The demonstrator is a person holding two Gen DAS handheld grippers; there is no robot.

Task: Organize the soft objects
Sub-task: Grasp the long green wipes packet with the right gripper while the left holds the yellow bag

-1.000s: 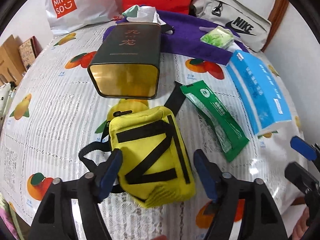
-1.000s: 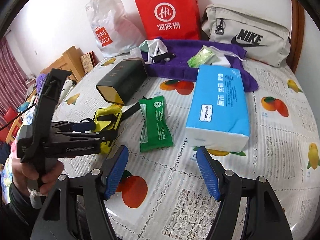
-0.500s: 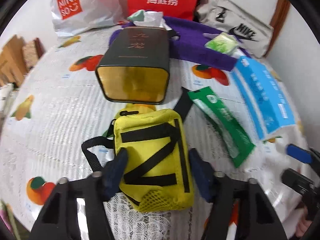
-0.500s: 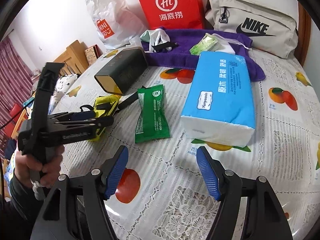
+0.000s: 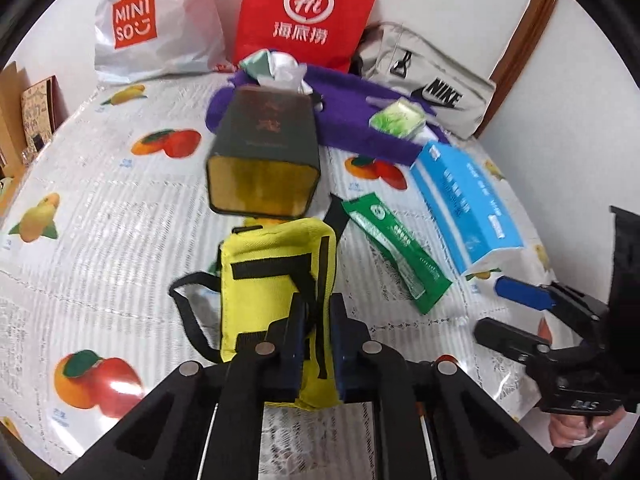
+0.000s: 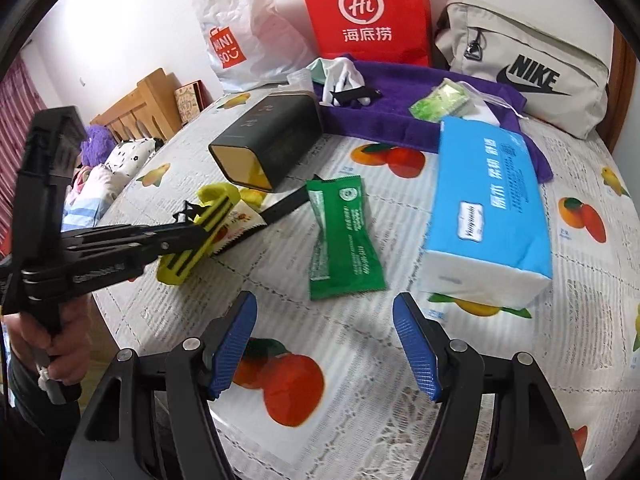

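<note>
- Fingers of my left gripper (image 5: 316, 336) pinch the yellow pouch (image 5: 276, 280), lifted just off the table (image 5: 100, 232).
- Right gripper (image 6: 324, 344) fingers are wide, holding nothing.
- I think the green packet (image 6: 344, 240) and blue tissue pack (image 6: 488, 208) are still left to tidy.

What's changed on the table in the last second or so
The left gripper has closed on the near end of the yellow pouch and tipped that end up off the table. The right gripper stays open above the cloth. The dark tin, green packet and blue tissue pack haven't moved.
</note>
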